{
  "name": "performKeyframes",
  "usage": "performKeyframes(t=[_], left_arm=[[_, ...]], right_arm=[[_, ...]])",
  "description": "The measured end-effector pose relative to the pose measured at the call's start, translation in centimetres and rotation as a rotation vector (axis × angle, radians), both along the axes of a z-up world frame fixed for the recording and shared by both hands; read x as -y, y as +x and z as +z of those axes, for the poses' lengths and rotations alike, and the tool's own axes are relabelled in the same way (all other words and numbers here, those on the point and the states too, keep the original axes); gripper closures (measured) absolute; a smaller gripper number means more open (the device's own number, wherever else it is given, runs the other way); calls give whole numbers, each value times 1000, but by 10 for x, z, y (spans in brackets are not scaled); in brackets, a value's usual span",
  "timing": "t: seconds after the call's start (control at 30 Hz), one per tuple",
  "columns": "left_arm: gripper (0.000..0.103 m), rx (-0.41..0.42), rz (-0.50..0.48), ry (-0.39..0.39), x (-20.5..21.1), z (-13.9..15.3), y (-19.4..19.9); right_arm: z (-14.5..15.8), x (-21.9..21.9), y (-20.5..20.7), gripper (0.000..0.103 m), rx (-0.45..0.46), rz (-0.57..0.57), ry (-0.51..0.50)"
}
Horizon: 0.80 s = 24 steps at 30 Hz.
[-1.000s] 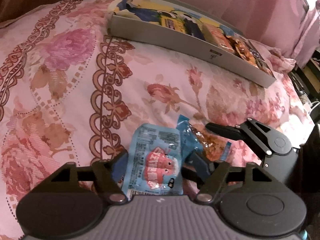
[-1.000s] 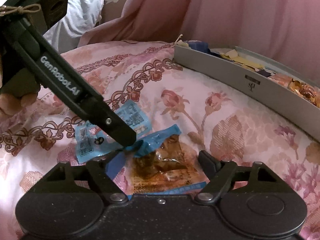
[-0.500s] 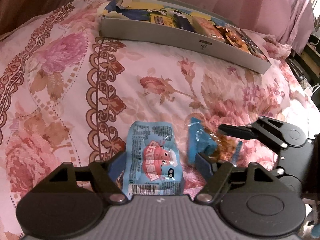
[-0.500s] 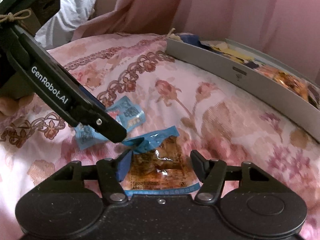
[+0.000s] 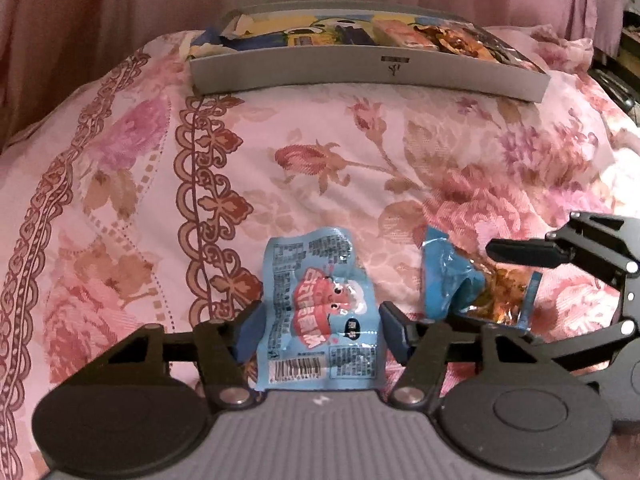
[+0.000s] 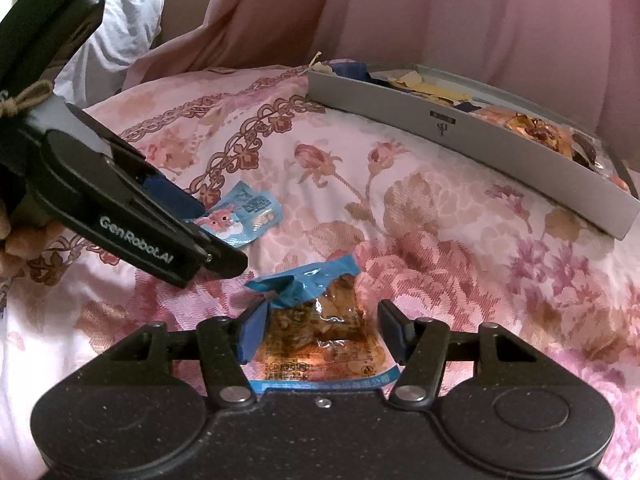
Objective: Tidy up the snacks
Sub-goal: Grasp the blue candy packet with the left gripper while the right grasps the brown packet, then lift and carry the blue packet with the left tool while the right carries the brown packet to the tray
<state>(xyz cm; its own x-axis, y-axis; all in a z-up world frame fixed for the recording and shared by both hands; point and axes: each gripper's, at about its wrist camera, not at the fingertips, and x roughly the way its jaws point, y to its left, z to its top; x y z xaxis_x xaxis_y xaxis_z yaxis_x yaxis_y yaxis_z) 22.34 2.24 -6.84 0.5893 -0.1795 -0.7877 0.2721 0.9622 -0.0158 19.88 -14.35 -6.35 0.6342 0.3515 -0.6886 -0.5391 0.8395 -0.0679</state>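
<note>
Your left gripper straddles the light blue snack packet lying on the floral bedspread; jaws closing, the left pad at the packet's edge, a sliver of gap at the right. Your right gripper brackets the blue-topped clear packet of brown snack, jaws also closing, left pad touching, right pad just clear. The grey tray of sorted snacks sits well beyond both.

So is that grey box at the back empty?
No, the grey box already holds several snack packets in yellow, blue, pink and orange wrappers.
</note>
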Motion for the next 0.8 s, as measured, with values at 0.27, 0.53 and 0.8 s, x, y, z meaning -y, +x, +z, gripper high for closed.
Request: performKeyframes(t=[0.27,0.53,0.8], left_arm=[[39,-24,15,-22,2,1,-6],[40,-19,37,-9,6,1,-11],[42,8,88,-35,6,0,-16]], right_arm=[[-2,1,3,39,-13,-5,26],[-7,9,9,34,-53,-15,93],[-4,5,-2,52,-11,-3,88]])
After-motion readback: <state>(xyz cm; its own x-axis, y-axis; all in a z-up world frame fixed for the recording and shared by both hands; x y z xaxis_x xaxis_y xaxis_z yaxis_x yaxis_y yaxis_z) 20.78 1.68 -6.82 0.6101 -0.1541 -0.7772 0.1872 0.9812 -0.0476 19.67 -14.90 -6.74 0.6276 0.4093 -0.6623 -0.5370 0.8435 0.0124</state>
